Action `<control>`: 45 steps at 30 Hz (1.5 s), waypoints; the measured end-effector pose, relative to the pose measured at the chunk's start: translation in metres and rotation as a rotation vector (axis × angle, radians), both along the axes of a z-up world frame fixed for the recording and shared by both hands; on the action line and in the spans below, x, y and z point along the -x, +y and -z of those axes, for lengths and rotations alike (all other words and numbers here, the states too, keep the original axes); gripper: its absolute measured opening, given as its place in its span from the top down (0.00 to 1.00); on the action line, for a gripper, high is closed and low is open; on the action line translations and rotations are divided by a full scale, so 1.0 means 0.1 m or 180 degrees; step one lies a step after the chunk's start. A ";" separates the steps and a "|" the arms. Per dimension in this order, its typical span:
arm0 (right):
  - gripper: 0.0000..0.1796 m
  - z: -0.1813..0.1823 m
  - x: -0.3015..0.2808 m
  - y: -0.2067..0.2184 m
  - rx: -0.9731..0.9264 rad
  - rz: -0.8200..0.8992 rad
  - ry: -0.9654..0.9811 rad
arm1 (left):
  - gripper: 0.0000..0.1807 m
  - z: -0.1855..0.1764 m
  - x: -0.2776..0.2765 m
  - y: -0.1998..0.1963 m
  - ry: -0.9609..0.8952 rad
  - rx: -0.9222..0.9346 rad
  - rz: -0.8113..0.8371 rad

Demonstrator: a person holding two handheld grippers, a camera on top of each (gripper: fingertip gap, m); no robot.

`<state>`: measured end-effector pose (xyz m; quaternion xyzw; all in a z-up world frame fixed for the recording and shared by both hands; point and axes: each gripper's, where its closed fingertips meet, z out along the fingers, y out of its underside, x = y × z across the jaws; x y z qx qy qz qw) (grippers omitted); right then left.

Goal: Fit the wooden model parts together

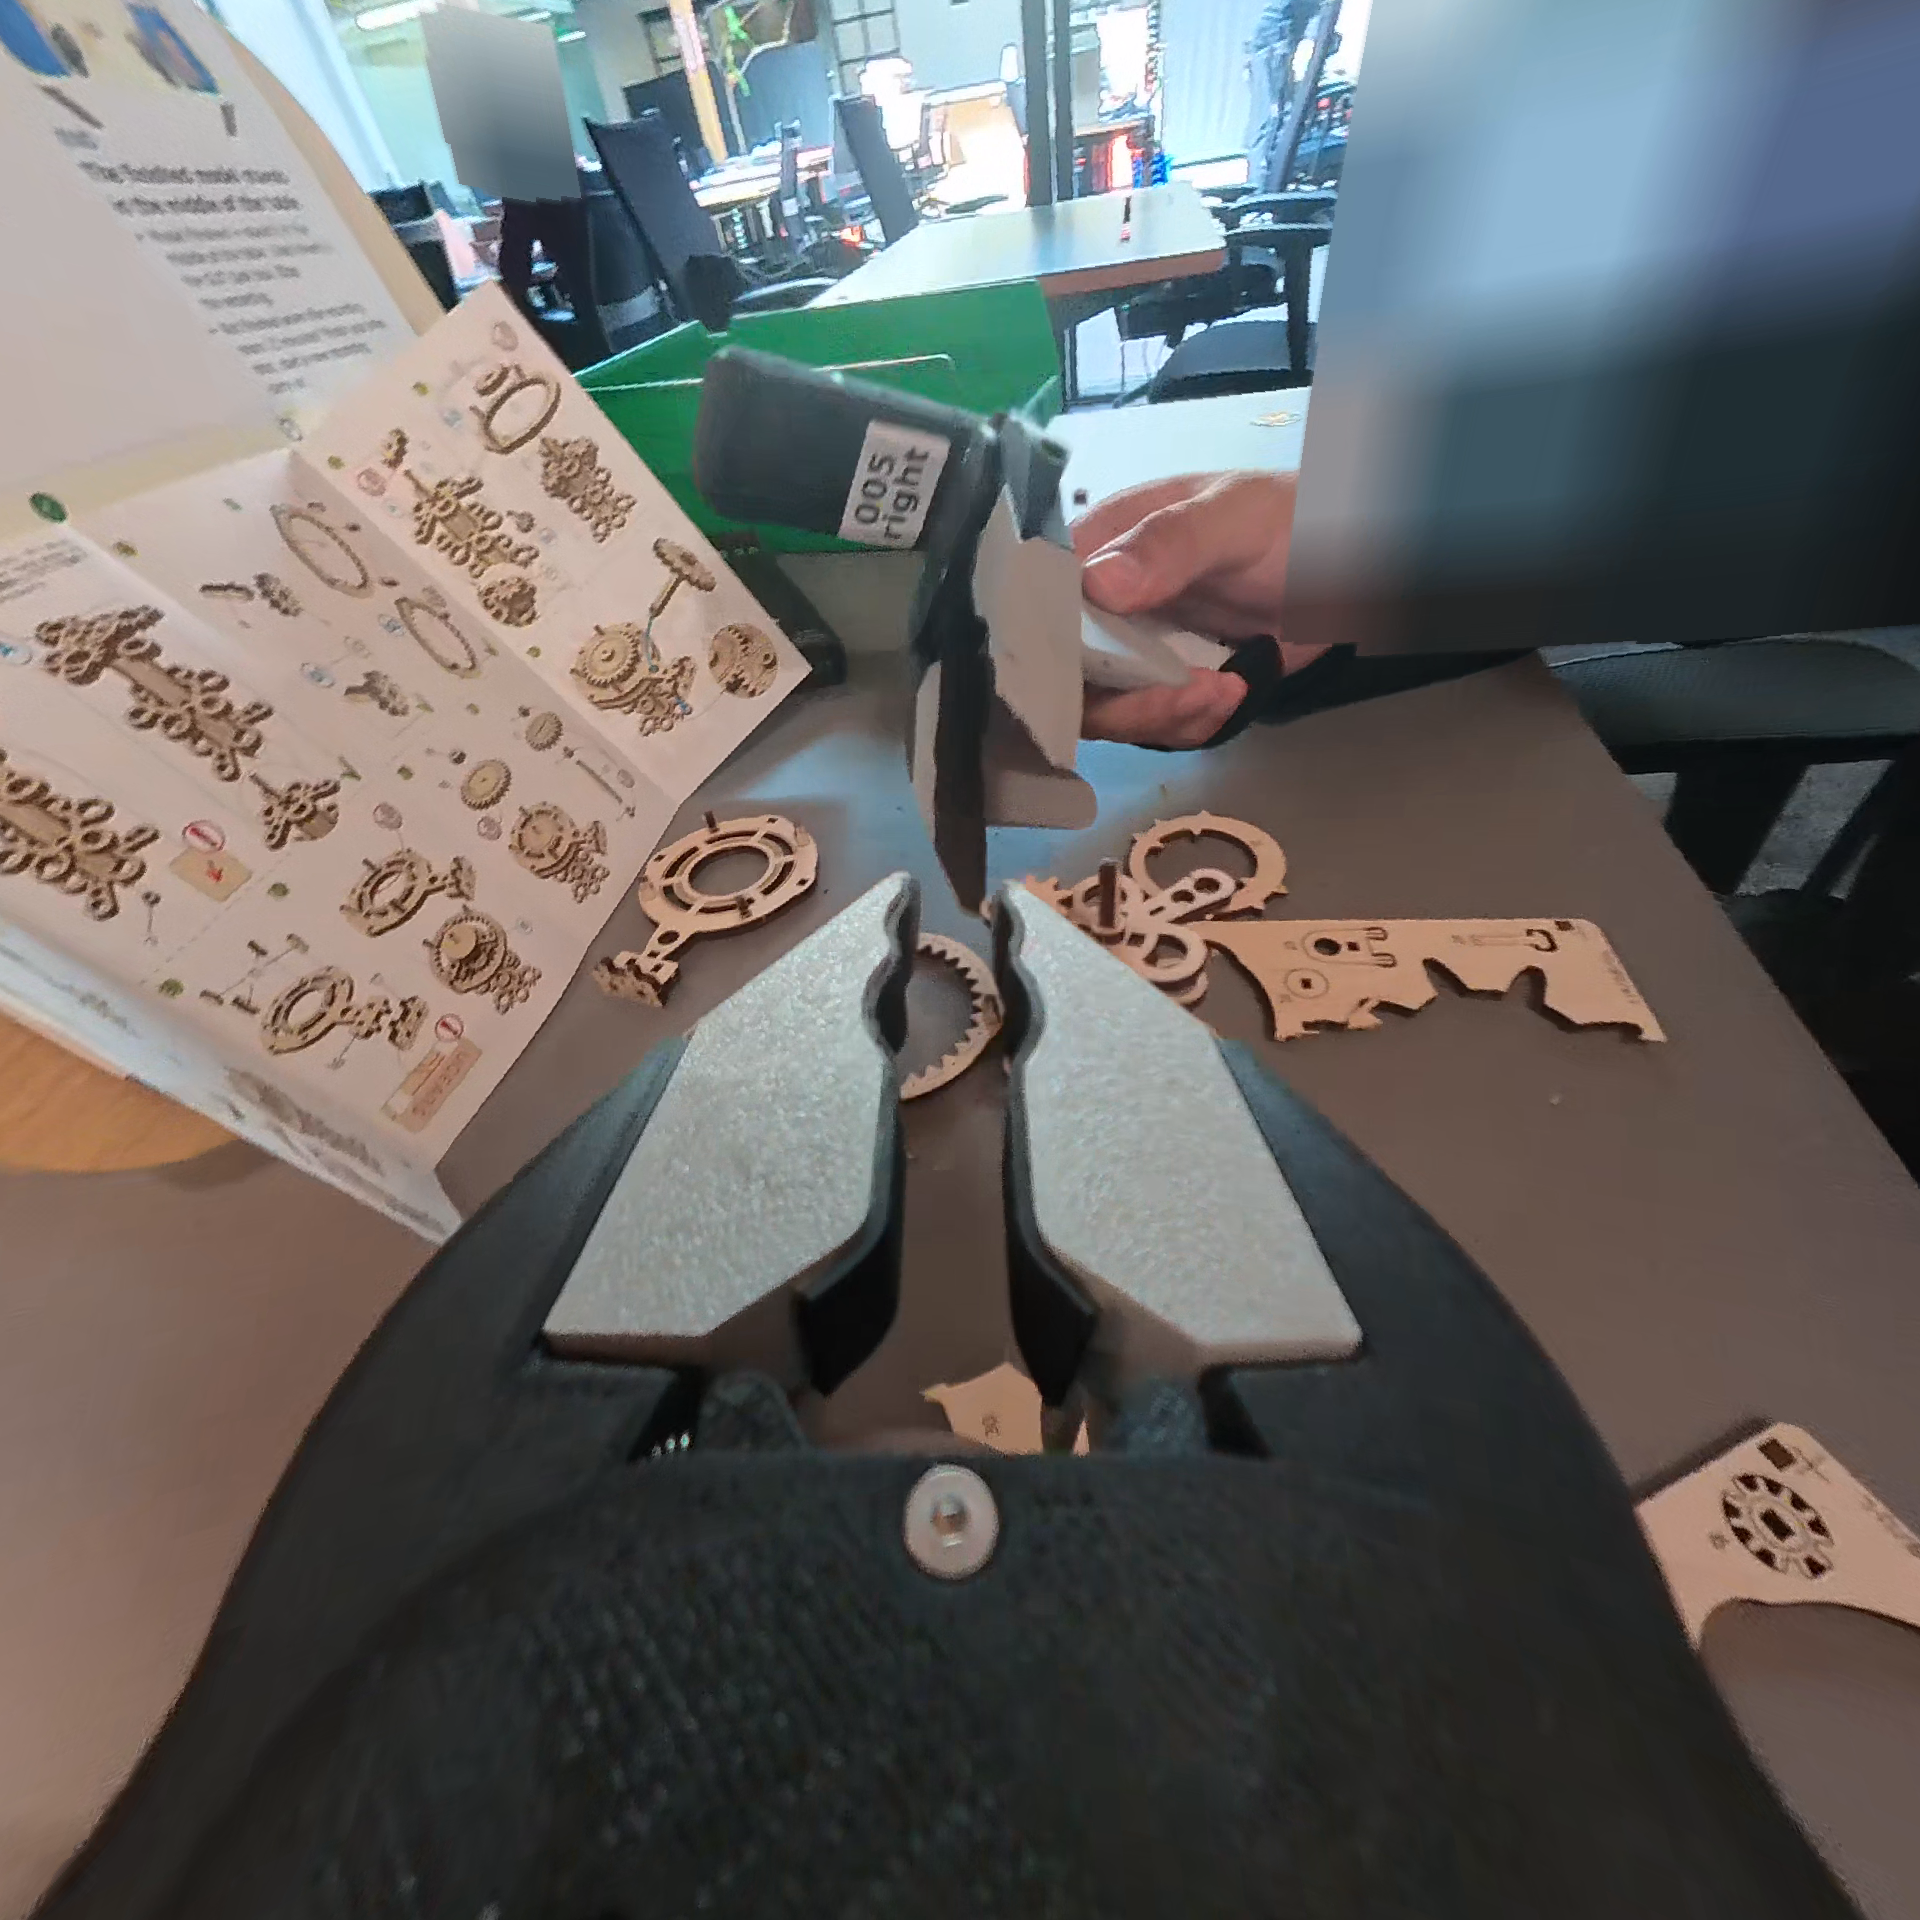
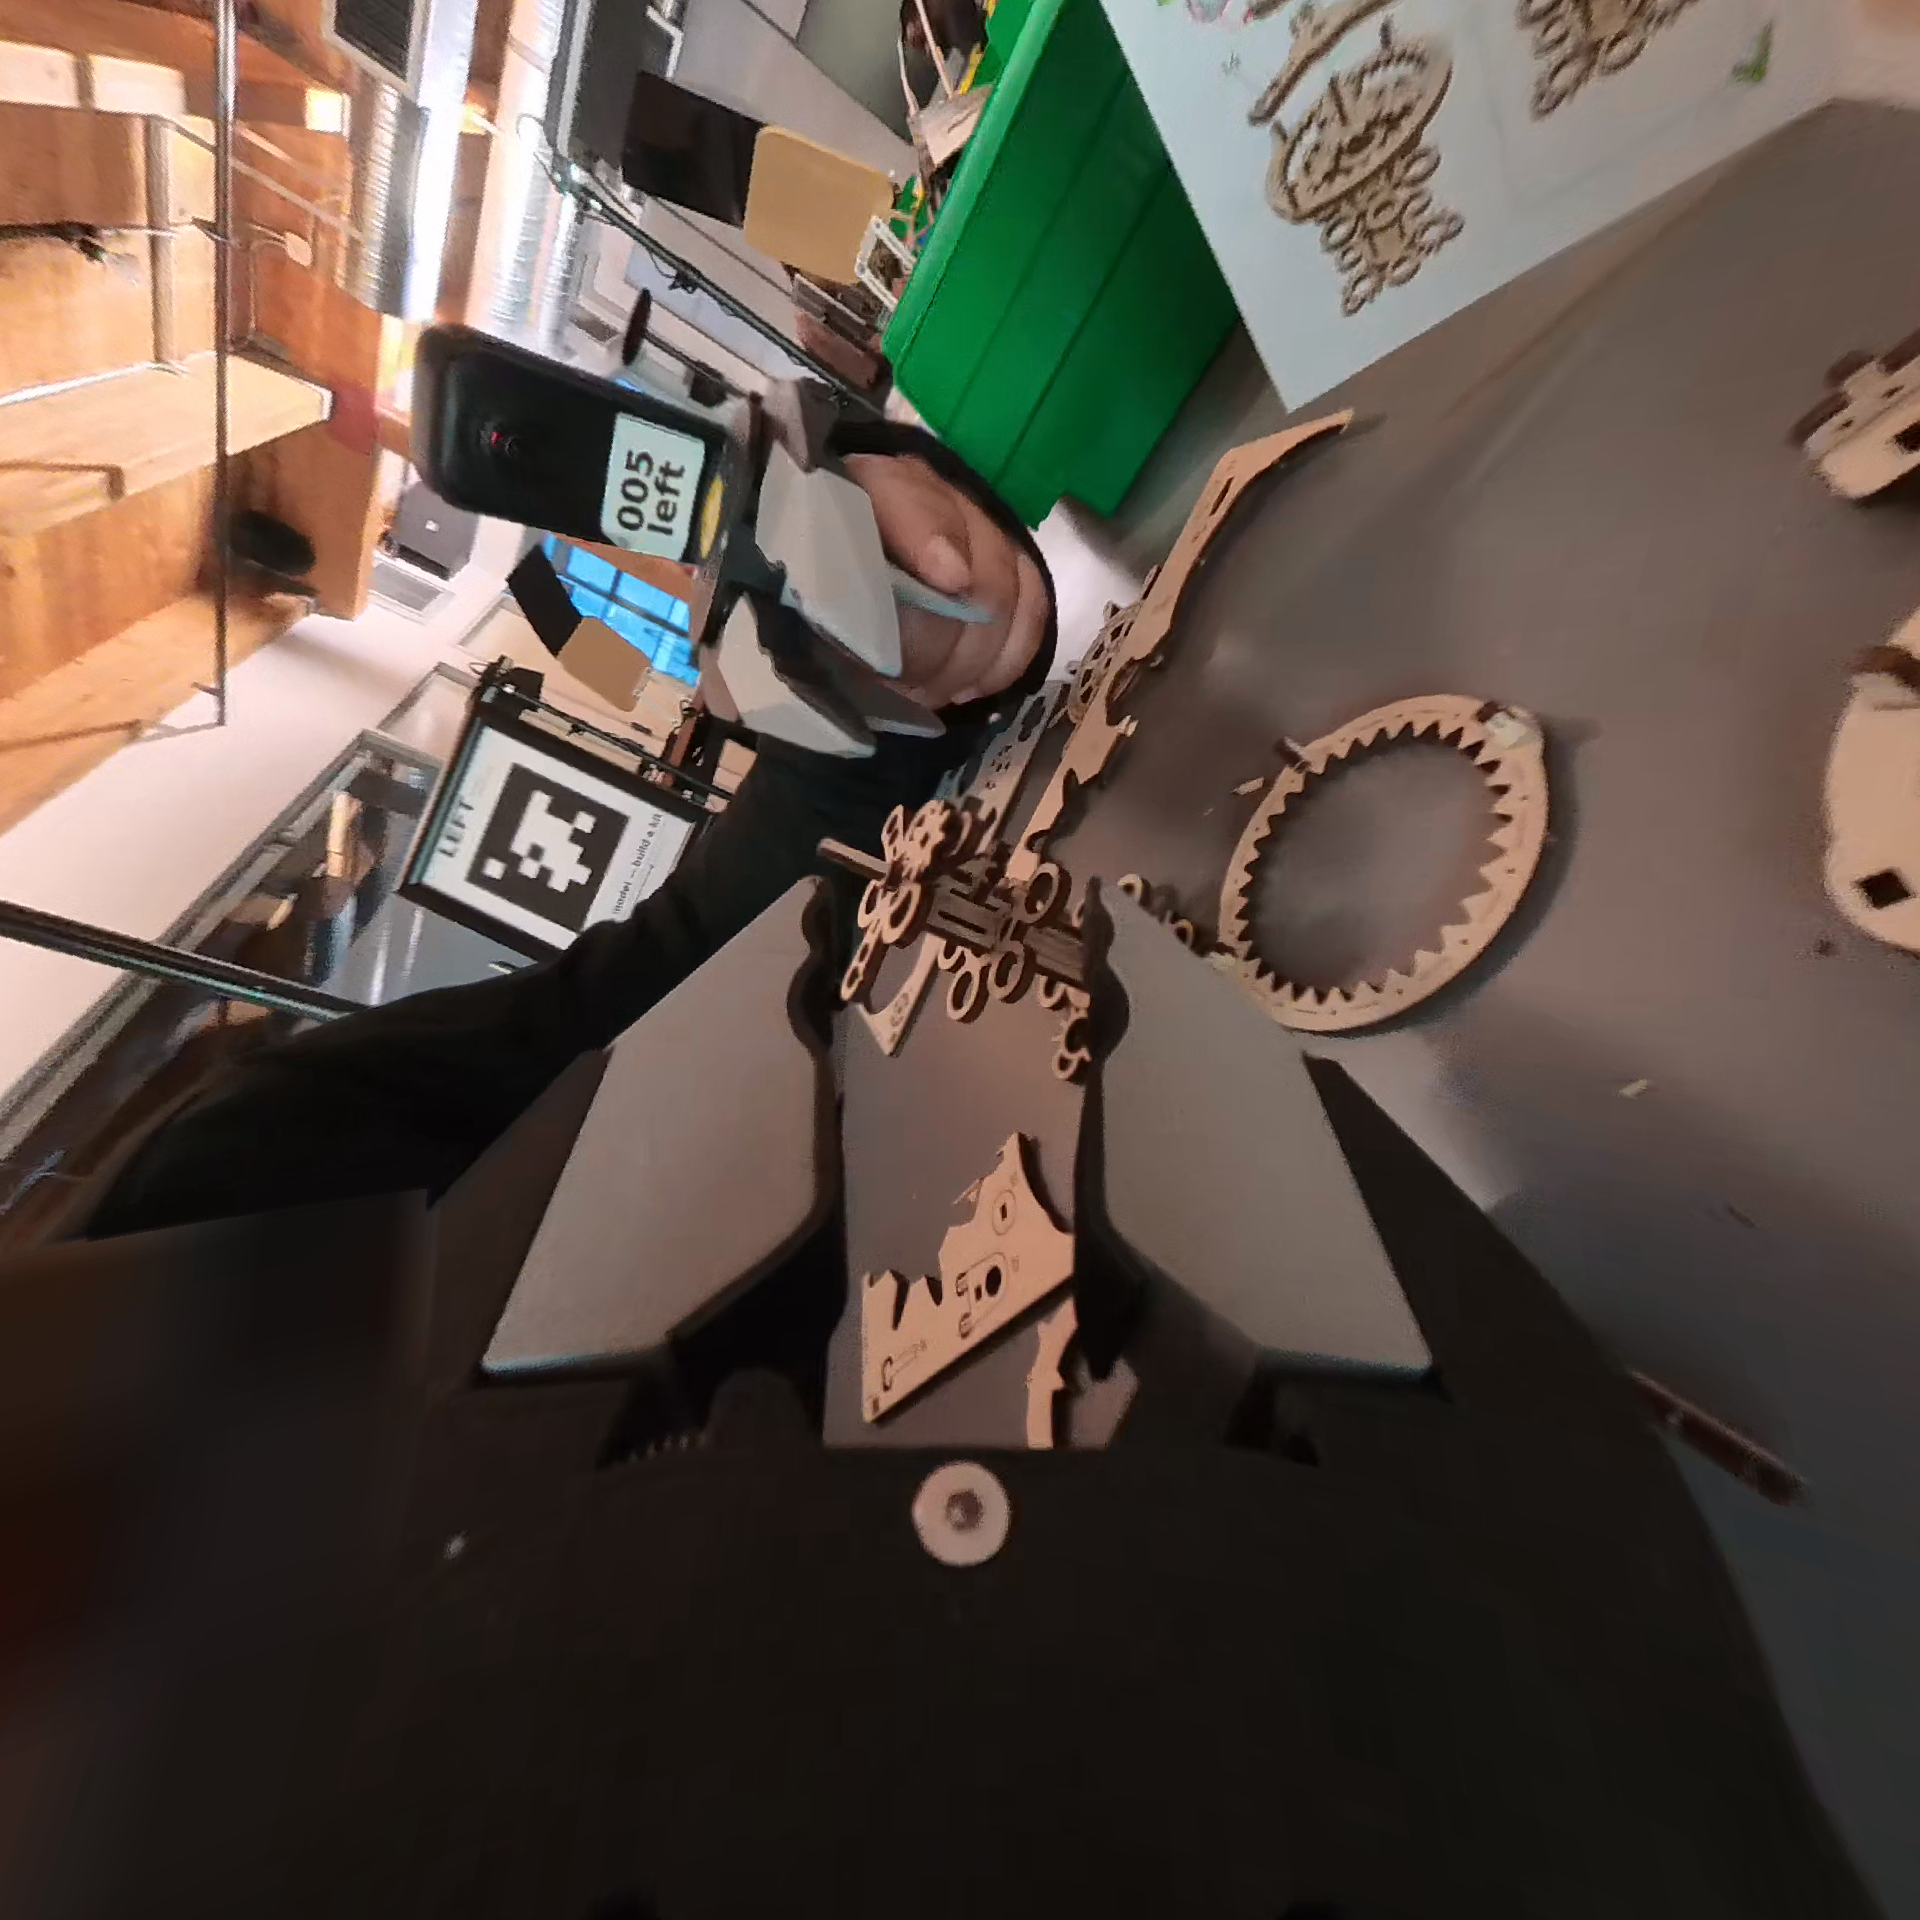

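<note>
The left gripper (image 1: 956, 914) hovered over the internal-toothed ring gear (image 1: 951, 1023) lying flat on the grey table (image 1: 1455, 1195), its fingers narrowly parted and gripping nothing. The right gripper (image 2: 956, 914) was spread around a layered wooden sub-assembly (image 2: 966, 914) (actual contact could not be confirmed). A ring-and-stem part (image 1: 717, 904) lay beside the instruction sheet (image 1: 343, 727).

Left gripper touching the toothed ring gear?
Apart. Right wrist view: ring gear lies on the table, left gripper well off to its side, plain gap.
</note>
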<state>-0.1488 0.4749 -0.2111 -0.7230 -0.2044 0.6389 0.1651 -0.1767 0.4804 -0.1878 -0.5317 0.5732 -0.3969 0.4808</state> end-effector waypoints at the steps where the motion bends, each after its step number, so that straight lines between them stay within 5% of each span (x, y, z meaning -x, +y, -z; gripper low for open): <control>1: 0.75 -0.01 0.03 -0.02 0.0066 -0.0024 0.0068 | 0.95 0.00 -0.01 -0.02 0.0010 -0.0021 0.0045; 36: 0.91 0.06 0.27 -0.12 0.0679 -0.0232 0.0370 | 0.99 0.16 -0.08 -0.22 0.0291 -0.0075 0.0299; 41: 0.91 0.06 0.25 -0.09 0.0670 -0.0218 0.0372 | 1.00 0.23 -0.09 0.11 0.0539 0.0609 -0.0300; 45: 0.91 0.05 0.23 -0.05 0.0595 -0.0163 0.0379 | 0.92 0.36 -0.12 0.02 0.0717 0.1483 -0.0206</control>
